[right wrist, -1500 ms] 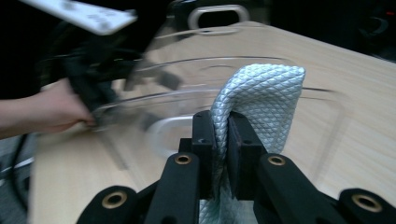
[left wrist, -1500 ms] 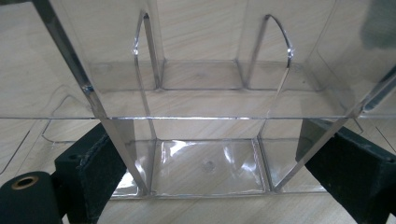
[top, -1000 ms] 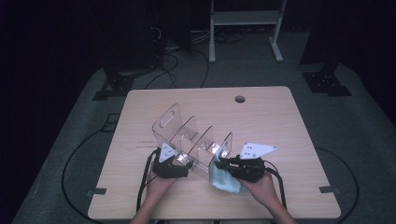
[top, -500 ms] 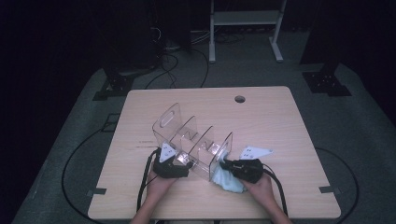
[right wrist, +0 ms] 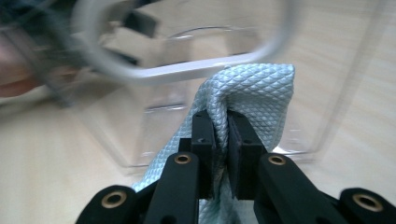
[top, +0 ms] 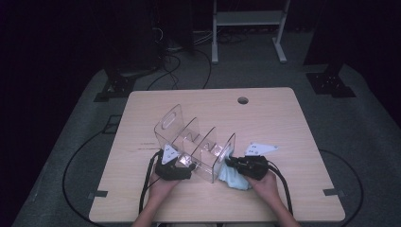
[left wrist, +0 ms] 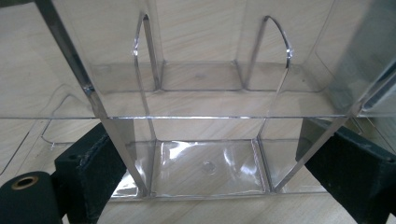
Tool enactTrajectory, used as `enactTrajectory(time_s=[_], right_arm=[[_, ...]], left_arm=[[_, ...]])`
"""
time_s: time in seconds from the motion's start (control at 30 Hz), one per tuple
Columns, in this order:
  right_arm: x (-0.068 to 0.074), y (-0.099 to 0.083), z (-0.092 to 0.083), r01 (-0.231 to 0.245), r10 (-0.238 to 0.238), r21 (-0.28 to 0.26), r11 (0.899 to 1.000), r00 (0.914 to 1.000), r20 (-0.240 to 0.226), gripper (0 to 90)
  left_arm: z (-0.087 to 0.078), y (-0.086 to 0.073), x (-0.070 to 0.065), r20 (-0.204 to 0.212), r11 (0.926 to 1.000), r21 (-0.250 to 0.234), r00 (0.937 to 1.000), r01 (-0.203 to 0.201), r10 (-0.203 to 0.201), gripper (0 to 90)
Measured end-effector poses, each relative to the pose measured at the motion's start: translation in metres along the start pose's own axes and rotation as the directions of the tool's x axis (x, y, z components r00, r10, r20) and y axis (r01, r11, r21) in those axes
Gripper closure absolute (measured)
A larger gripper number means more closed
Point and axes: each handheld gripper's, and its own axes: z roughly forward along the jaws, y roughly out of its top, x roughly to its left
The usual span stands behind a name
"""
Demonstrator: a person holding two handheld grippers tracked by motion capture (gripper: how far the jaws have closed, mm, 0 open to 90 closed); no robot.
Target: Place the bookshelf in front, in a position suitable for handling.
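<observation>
Near the six o'clock edge of the wooden table, a clear acrylic organizer with upright dividers, lying aslant from ten o'clock toward four o'clock, its handle cutout at the far ten o'clock end. At its seven o'clock corner, the left gripper, jaws spread wide around the organizer's near end: in the left gripper view, one black pad at eight o'clock and the other at four o'clock, each flush against an outer clear wall, compartments in between. At the four o'clock end, the right gripper, jaws nearly together and pinched on a pale blue cloth; in the right gripper view the quilted cloth bunched over the fingertips at twelve o'clock, pressed against the clear end wall just under its rounded cutout. Rest of the cloth draped on the table toward six o'clock beside the organizer's corner. Toward two o'clock from that hand, the gripper's own grey plate.
</observation>
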Motion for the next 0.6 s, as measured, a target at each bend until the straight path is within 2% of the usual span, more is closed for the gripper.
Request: enactTrajectory(time_s=[0.1,0.17,0.3,0.4,0.53,0.6], right_arm=[[-0.012,0.002,0.0,-0.022,0.022,0.0,1.0,0.9993,0.029,81.9],[-0.015,0.0,0.002,-0.034,0.034,-0.001,0.999,0.9989,0.034,82.0],[-0.008,-0.009,0.007,-0.034,0.034,0.018,0.999,0.9991,0.024,82.0],[-0.008,-0.016,0.013,-0.045,0.044,0.048,0.998,0.9989,0.013,82.0],[-0.01,-0.019,0.016,-0.058,0.057,0.076,0.995,0.9983,0.014,82.0],[-0.005,-0.018,0.015,-0.055,0.055,0.078,0.995,0.9985,0.003,82.0]], left_arm=[[0.0,0.0,0.0,0.0,1.0,0.0,1.0,0.0,0.0,7.8],[0.0,0.0,0.0,-0.001,1.0,-0.002,1.0,0.0,0.0,7.8],[0.0,0.0,0.0,-0.001,1.0,-0.001,1.0,0.001,-0.001,7.8],[0.0,0.0,0.0,-0.001,1.0,-0.001,1.0,0.001,-0.001,7.7],[0.0,0.0,0.0,-0.001,1.0,-0.001,1.0,0.001,-0.001,7.7],[0.0,0.0,0.0,-0.002,1.0,-0.002,1.0,0.001,-0.001,7.8]])
